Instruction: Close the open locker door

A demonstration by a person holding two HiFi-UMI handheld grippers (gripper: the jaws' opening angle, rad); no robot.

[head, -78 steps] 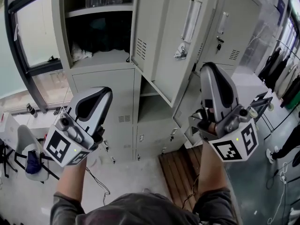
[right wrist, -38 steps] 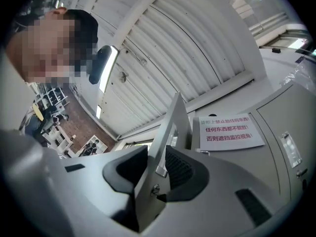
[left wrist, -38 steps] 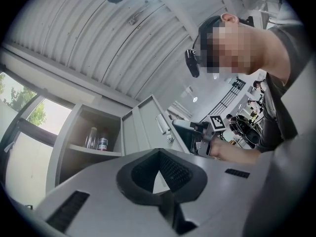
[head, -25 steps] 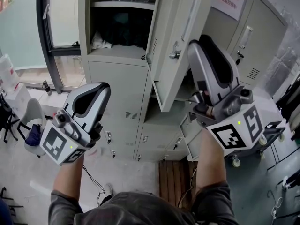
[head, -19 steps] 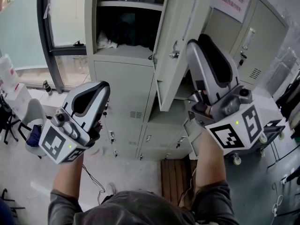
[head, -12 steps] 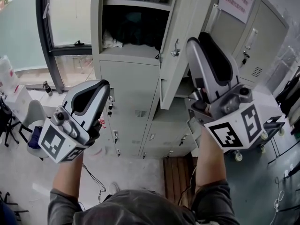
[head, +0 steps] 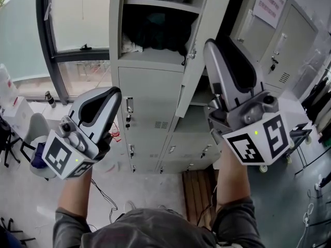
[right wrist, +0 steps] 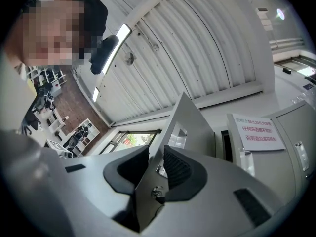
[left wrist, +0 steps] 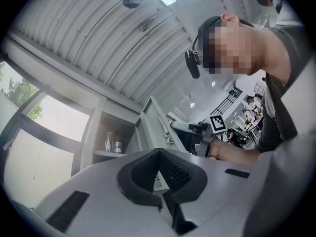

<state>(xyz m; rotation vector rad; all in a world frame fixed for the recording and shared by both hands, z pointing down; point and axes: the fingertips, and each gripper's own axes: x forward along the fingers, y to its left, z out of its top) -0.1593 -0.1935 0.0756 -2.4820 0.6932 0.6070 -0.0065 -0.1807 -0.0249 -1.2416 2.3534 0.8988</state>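
The locker door point(head: 207, 9) stands ajar, swung out from the right side of an open upper compartment point(head: 155, 50) in the grey lockers point(head: 147, 97). Its free edge runs between the jaws of the right gripper point(right wrist: 157, 169), which have just been closing and now clamp the door's metal from both sides. The left gripper point(head: 103, 94) is held up lower and to the left, apart from the lockers, jaws together on nothing. Dark cloth point(head: 155, 27) fills the compartment. A notice point(head: 271, 4) hangs on lockers farther right.
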